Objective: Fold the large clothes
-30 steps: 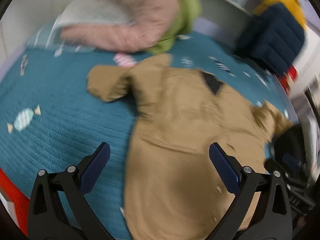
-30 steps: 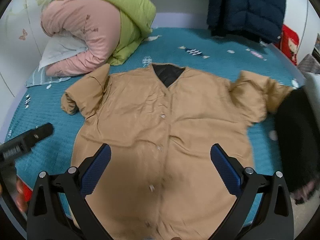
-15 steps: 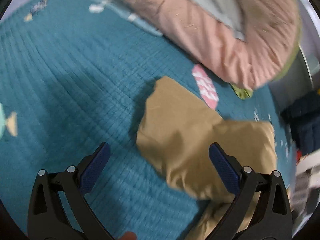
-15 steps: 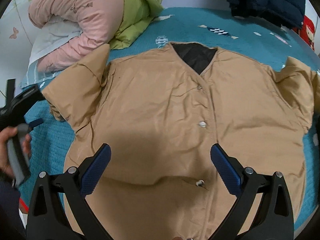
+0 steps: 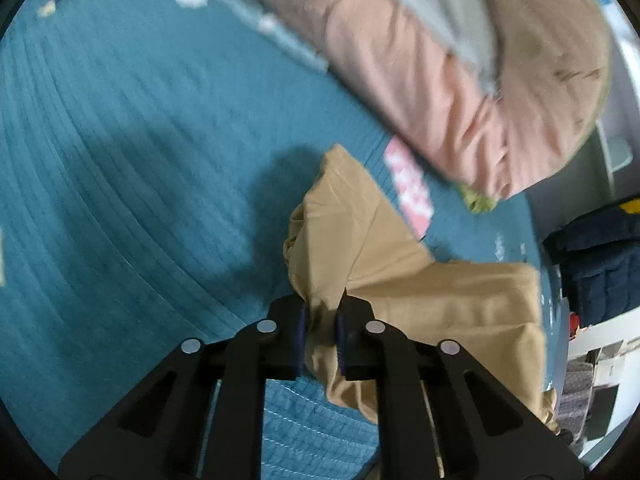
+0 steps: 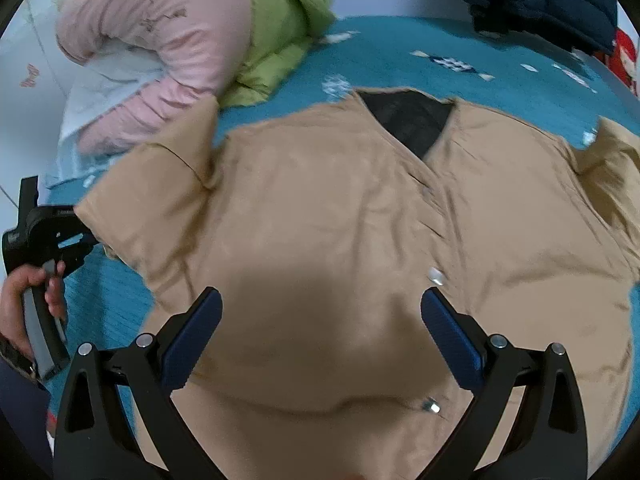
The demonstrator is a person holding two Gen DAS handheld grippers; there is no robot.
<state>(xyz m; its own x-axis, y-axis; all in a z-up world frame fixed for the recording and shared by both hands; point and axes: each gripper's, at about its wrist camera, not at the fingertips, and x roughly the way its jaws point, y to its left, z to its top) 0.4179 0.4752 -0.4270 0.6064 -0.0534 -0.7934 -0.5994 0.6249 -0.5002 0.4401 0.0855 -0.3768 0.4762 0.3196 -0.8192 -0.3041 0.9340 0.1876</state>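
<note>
— While the bed (image 6: 400, 52) carries the whole coat (image 6: 360, 220) spread flat, front up and buttoned, what worries you most?

— Drag. It is a big padded thing, lying across the middle of the bed with its collar toward the far edge. The left gripper (image 5: 320, 330) has just been closing and its jaws now pinch the cuff end of the sleeve (image 5: 340, 224) near the bed's left edge. If that sleeve is pulled across too hard, I judge the whole body could slide and bunch.

— And the right gripper (image 6: 320, 316)?

— Its jaws stand wide apart over the lower front, holding nothing. Nothing pins the body, so nothing would stop that slide.

— Anything crowding the far-left corner?

— The pink quilt (image 6: 160, 40) and green quilt (image 6: 288, 20) are heaped there, just beside the shoulder. A high swing of the sleeve could catch on them.

— Is the grip itself safe?

— Only partly. The pads (image 5: 301, 336) bite a bunched fold, not a flat edge. Slick fabric may slip out mid-fold, or only the top layer may lift and leave the sleeve twisted.

— Smaller things?

— The snaps (image 6: 435, 276) down the front. A sleeve folded over them may sit lumpy; one near the hem (image 6: 430, 405) looks loose, though blur keeps me from saying so firmly.
</note>
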